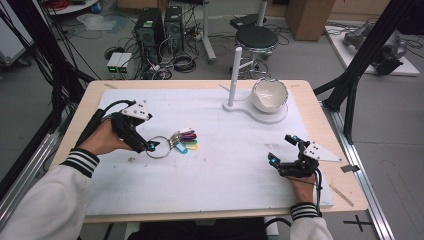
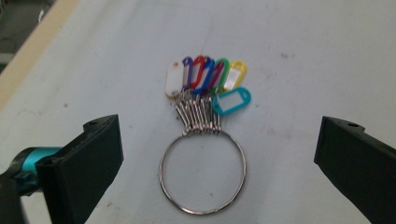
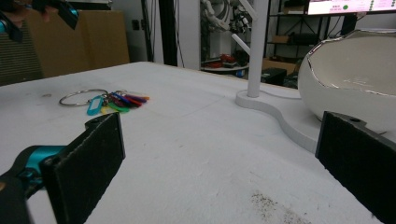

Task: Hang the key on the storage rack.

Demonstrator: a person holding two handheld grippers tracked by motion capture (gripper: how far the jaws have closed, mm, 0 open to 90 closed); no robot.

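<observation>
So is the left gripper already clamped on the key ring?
No, the left gripper has its jaws spread wide on either side of the key ring, which lies flat on the white mat untouched.

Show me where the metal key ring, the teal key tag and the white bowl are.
metal key ring (image 2: 202, 212), left gripper view, lower arc of the ring.
teal key tag (image 2: 232, 101), left gripper view, middle of the tag.
white bowl (image 1: 270, 95), high view, inner wall.
</observation>
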